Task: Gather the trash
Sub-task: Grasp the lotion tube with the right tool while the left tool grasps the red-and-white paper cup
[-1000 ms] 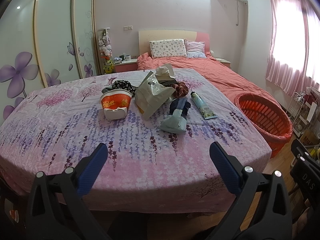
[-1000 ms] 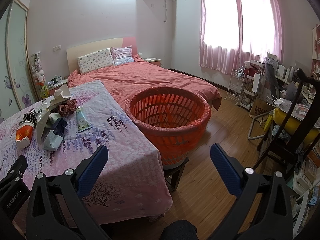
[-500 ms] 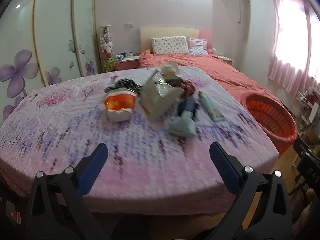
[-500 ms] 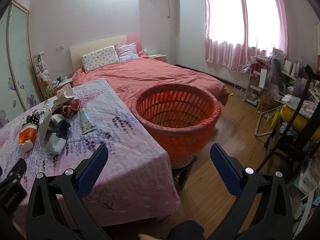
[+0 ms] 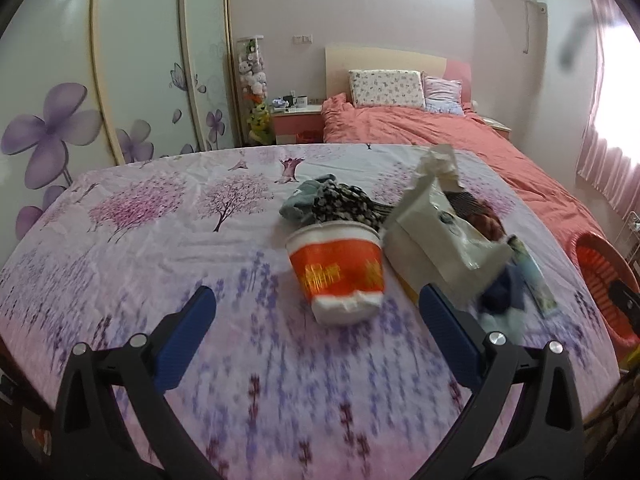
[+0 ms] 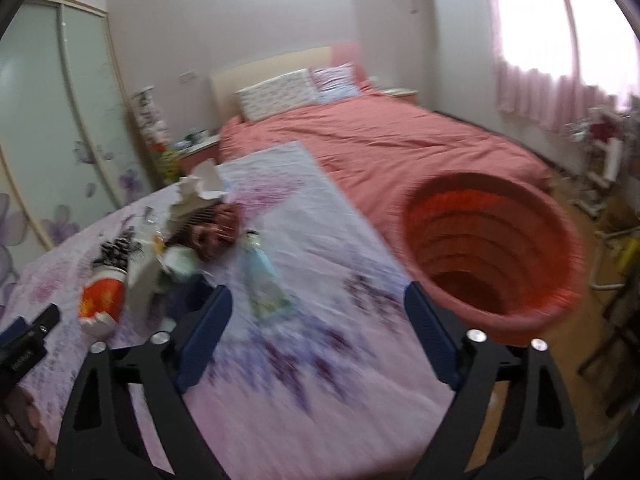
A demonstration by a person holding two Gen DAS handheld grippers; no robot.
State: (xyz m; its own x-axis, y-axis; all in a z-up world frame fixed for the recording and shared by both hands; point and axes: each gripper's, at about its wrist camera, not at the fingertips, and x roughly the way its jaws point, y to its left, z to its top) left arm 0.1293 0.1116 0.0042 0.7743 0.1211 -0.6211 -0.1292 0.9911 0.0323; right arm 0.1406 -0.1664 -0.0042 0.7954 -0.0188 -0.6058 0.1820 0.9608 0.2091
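A heap of trash lies on the purple floral sheet (image 5: 140, 240). It holds a crushed red-and-white noodle cup (image 5: 340, 272), a torn white paper bag (image 5: 436, 232), a pale tube (image 6: 262, 276), dark cloth and a blue wad (image 5: 500, 296). My left gripper (image 5: 316, 308) is open and empty, just short of the cup. My right gripper (image 6: 318, 308) is open and empty above the sheet, with the tube just past its left finger. The cup (image 6: 100, 304) shows at its left. An orange-red basket (image 6: 492, 252) stands on the floor at the right.
A bed with a coral cover (image 6: 380, 144) and pillows lies behind. Wardrobe doors with purple flowers (image 5: 80, 80) line the left wall. A pink-curtained window (image 6: 568, 40) and cluttered shelves are at the right. The basket's rim shows in the left wrist view (image 5: 600, 264).
Both grippers have moved forward and closer to the trash heap. The left one now faces the noodle cup; the right one has swung left over the sheet. Both stay open.
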